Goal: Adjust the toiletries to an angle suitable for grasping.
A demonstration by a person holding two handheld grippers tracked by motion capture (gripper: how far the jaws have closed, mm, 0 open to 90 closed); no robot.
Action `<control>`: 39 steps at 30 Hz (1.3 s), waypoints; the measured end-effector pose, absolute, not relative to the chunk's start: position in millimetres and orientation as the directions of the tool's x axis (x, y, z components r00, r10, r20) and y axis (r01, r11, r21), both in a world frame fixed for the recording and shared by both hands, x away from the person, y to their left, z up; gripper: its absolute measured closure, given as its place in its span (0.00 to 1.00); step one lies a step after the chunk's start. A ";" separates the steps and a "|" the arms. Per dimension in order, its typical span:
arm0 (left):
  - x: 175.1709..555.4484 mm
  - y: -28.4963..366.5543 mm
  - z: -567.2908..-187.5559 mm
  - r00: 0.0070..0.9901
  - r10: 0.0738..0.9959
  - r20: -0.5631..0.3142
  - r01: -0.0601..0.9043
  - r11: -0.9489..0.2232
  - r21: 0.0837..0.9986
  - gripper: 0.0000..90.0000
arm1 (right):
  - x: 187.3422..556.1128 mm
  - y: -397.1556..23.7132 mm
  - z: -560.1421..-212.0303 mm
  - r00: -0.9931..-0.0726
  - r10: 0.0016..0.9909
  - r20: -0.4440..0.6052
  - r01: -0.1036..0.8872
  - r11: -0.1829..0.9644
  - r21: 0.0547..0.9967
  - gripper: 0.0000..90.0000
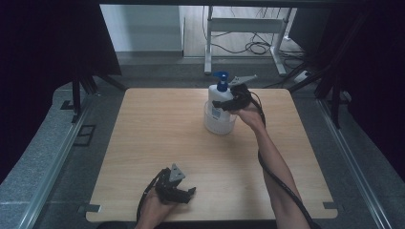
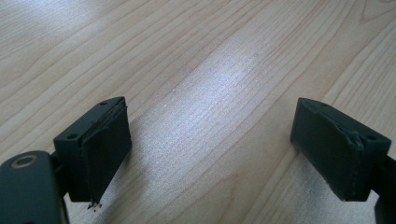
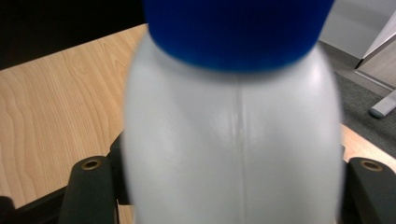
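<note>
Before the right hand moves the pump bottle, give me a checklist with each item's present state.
1. Pump bottle upright, sitting in the clear container: ok.
2. Right gripper at the bottle's upper body, bottle between its fingers: ok.
3. Pads pressing firmly on the bottle: cannot tell; contact is hidden behind the bottle.
4. Left gripper open, with bare table between its fingers: ok.
5. Left gripper far from the bottle, near the table's front edge: ok.
6. Container steadied for lifting the bottle out: not ok; nothing holds it.
</note>
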State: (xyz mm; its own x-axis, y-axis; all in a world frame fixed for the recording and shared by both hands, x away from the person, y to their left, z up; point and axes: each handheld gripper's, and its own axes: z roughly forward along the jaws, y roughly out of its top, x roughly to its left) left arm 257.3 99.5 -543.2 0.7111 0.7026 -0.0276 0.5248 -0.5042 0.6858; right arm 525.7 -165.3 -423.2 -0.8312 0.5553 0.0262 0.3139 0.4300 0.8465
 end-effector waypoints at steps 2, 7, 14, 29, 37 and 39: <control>257.4 99.5 -543.2 0.711 0.703 -0.028 0.525 -0.504 0.686 0.13 | 524.6 -165.4 -418.3 -0.833 0.553 0.010 0.303 0.442 0.844 0.36; 257.4 99.5 -543.2 0.711 0.703 -0.028 0.525 -0.504 0.686 0.13 | 521.7 -167.1 -411.9 -0.834 0.551 0.001 0.296 0.447 0.844 0.33; 257.5 99.3 -543.2 0.711 0.703 -0.027 0.524 -0.505 0.686 0.13 | 517.4 -169.6 -405.4 -0.832 0.555 -0.016 0.284 0.450 0.847 0.30; 257.6 98.9 -543.3 0.710 0.703 -0.028 0.525 -0.503 0.687 0.13 | 506.6 -173.3 -391.2 -0.831 0.555 -0.033 0.269 0.454 0.850 0.26; 257.6 98.7 -543.2 0.711 0.703 -0.027 0.525 -0.504 0.685 0.13 | 502.0 -178.1 -388.6 -0.824 0.565 -0.037 0.273 0.453 0.849 0.22; 257.6 98.5 -543.1 0.710 0.703 -0.027 0.525 -0.504 0.686 0.13 | 500.7 -179.4 -388.0 -0.823 0.566 -0.040 0.273 0.457 0.847 0.21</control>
State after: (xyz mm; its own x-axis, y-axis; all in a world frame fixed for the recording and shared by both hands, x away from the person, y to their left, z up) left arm 257.6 98.5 -543.1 0.7103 0.7033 -0.0273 0.5254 -0.5040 0.6855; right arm 500.7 -179.4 -388.0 -0.8232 0.5663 -0.0396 0.2734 0.4567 0.8466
